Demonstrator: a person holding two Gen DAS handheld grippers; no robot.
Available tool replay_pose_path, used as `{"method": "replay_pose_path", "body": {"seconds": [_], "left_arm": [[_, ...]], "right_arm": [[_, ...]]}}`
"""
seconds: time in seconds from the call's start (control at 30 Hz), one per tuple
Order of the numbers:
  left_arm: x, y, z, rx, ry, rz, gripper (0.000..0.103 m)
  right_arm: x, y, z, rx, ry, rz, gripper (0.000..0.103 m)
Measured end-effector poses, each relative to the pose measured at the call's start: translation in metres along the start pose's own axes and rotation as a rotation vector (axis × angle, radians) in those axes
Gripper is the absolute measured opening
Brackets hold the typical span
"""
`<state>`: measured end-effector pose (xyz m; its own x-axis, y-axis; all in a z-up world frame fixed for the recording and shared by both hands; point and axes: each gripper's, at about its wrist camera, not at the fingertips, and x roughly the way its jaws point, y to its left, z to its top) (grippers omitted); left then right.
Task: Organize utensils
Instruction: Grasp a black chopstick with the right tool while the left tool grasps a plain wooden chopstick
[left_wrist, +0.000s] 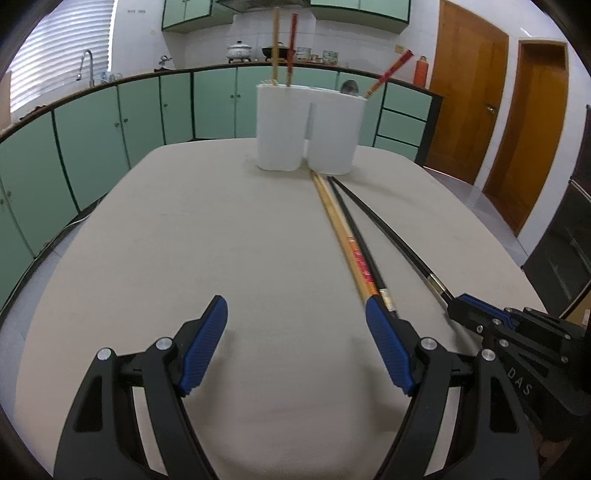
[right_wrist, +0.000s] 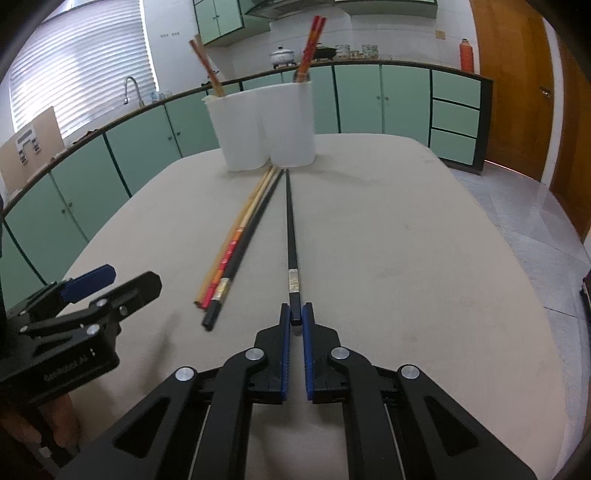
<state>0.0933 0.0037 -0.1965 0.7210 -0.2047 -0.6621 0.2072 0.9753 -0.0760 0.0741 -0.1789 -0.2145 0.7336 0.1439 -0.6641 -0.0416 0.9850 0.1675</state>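
Right gripper (right_wrist: 296, 314): clamped on black chopstick (right_wrist: 290, 236) end.
Left gripper (left_wrist: 295, 314): jaws wide, empty, over bare table (left_wrist: 184, 240).
Holder (left_wrist: 308, 129): near far table edge.

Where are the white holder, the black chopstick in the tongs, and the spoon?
holder (right_wrist: 258, 129), right wrist view, front wall.
black chopstick (right_wrist: 291, 236), right wrist view, mid-shaft.
spoon (left_wrist: 349, 87), left wrist view, bowl peeking above the rim.

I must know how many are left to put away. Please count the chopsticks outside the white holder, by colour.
black chopsticks: 2 (one held in the jaws of the right gripper, one loose on the table)
wooden chopsticks: 2 (one has a red end)
Total: 4
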Motion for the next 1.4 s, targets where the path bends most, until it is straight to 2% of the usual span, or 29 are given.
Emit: {"method": "replay_pose_path", "body": {"seconds": [0.2,0.63,0.77,1.0,1.2,1.4], "left_arm": [[0.011,-0.014,-0.002,0.035,0.045,-0.001,0.075],[0.024,-0.024,0.0,0.029,0.111,0.012,0.069],[0.025,-0.026,0.001,0.033,0.117,0.02,0.069],[0.019,-0.023,-0.002,0.031,0.111,0.046,0.058],[0.016,-0.019,0.0,-0.009,0.103,0.017,0.058],[0.019,-0.025,0.0,0.003,0.101,0.018,0.057]], "right_arm": [[0.001,-0.005,0.0,0.008,-0.002,0.013,0.006],[0.003,-0.007,0.0,0.01,0.004,0.032,0.006],[0.004,-0.007,-0.001,0.01,0.006,0.034,0.006],[0.005,-0.007,0.0,0.012,0.006,0.035,0.006],[0.005,-0.007,0.0,0.01,0.007,0.036,0.006],[0.005,-0.007,-0.001,0.01,0.008,0.035,0.006]]}}
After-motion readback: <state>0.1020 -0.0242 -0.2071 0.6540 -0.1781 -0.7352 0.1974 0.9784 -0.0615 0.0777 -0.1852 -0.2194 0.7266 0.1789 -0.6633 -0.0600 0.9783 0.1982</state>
